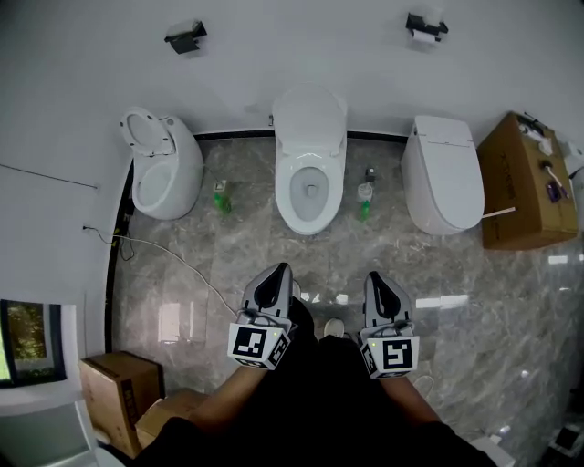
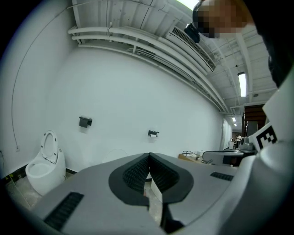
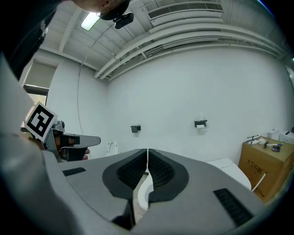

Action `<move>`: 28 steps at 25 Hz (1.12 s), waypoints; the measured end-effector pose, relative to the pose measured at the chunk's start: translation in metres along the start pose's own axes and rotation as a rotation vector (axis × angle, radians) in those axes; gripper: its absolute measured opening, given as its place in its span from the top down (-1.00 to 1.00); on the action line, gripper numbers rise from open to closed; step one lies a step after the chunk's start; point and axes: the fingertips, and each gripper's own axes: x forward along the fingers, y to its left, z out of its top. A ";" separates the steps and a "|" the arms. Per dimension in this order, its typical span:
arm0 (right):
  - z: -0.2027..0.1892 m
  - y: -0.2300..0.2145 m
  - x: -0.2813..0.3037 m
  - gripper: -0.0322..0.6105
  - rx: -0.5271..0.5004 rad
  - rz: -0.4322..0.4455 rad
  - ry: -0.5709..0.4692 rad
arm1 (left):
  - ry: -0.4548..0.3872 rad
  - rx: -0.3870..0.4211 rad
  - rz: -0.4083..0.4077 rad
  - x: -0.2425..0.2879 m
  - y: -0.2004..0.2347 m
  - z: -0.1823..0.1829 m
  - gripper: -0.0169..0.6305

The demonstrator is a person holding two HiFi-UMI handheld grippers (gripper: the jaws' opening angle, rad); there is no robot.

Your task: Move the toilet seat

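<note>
Three white toilets stand along the far wall. The middle toilet has its seat and lid raised against the wall, and its bowl is open. On the left toilet the seat is also up, while the right toilet has its lid down. My left gripper and right gripper are held side by side near my body, well short of the toilets. Both are shut, with nothing between their jaws.
Green bottles stand on the marble floor on either side of the middle toilet. A cardboard box sits at the right, more boxes at the lower left. A cable trails across the floor. Paper holders hang on the wall.
</note>
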 end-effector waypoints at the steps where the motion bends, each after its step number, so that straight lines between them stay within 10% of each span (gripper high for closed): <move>1: 0.003 -0.003 0.009 0.80 -0.004 -0.009 0.000 | -0.002 0.010 -0.007 0.008 0.005 0.002 0.90; 21: 0.057 0.076 0.198 0.80 -0.072 0.085 -0.019 | 0.069 -0.041 -0.094 0.086 0.179 0.000 0.90; 28: 0.023 0.074 0.232 0.80 0.017 0.057 0.066 | 0.087 -0.113 -0.084 0.102 0.230 -0.014 0.91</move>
